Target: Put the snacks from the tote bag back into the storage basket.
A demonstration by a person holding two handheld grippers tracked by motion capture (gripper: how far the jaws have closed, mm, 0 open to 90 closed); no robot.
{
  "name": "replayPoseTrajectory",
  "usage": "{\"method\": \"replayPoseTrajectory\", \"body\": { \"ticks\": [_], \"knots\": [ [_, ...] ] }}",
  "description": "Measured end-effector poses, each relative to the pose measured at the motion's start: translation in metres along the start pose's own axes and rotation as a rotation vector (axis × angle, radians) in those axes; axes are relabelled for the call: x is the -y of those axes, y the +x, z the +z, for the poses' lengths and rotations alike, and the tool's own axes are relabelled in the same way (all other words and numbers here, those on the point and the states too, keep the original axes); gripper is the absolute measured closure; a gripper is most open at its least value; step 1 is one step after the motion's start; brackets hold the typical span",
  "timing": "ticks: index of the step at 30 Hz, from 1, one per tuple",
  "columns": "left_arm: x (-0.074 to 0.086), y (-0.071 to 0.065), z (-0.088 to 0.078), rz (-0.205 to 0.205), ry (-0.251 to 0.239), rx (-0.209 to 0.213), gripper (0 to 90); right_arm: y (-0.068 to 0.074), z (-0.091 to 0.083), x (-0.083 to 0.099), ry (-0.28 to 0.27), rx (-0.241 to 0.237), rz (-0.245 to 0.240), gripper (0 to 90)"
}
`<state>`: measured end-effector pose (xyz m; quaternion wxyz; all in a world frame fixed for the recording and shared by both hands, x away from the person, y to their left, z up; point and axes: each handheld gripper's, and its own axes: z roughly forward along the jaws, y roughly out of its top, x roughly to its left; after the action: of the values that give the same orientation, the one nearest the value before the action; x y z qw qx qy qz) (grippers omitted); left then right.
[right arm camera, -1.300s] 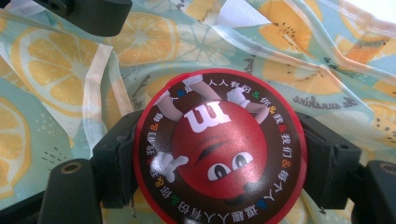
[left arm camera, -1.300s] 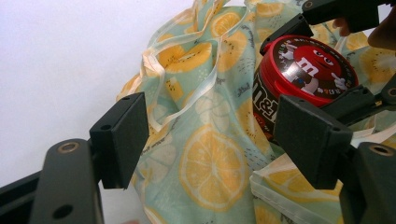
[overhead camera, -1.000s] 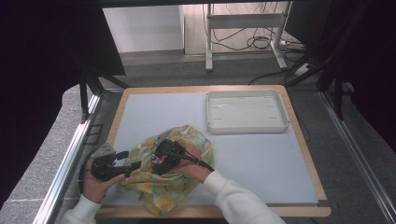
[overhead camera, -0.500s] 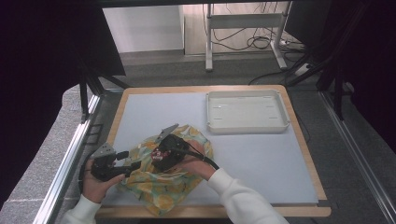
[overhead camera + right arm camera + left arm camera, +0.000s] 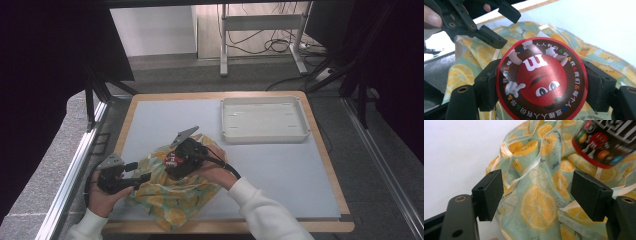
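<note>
A green cloth bag [image 5: 172, 197] printed with orange slices lies crumpled at the table's front left. My right gripper [image 5: 175, 161] hangs over it, shut on a round M&M's can [image 5: 541, 80] whose red-rimmed brown lid faces the right gripper view's camera. The can [image 5: 604, 142] also shows at the top right of the left gripper view, above the bag. My left gripper [image 5: 539, 192] stands open at the bag's left edge, its jaws wide apart on either side of a fold of fabric [image 5: 536, 202] with pale ribbon straps. In the high view the left gripper [image 5: 137, 172] points right.
An empty white tray [image 5: 262, 131] stands at the back right of the blue-grey table mat [image 5: 280, 170]. The wooden table edge [image 5: 225, 226] runs along the front. A metal rail [image 5: 75, 170] borders the left side.
My right gripper has lifted a little and turned with the can, so its grey plate now shows. The left gripper has stayed in place.
</note>
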<state>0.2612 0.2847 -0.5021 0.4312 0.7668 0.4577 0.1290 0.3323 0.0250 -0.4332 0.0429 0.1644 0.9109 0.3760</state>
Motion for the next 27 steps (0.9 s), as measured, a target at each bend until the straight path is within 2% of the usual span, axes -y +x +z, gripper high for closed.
{"method": "replayPoseTrajectory", "body": {
  "ticks": [15,27],
  "knots": [
    [0.000,0.000,0.001,-0.001,0.008,0.001,26.7,-0.011,-0.027,-0.005,-0.049,0.012,-0.004,25.2],
    [0.000,0.000,0.002,-0.006,0.009,0.002,26.6,-0.029,-0.049,-0.005,-0.077,0.051,0.032,25.2]
  ]
}}
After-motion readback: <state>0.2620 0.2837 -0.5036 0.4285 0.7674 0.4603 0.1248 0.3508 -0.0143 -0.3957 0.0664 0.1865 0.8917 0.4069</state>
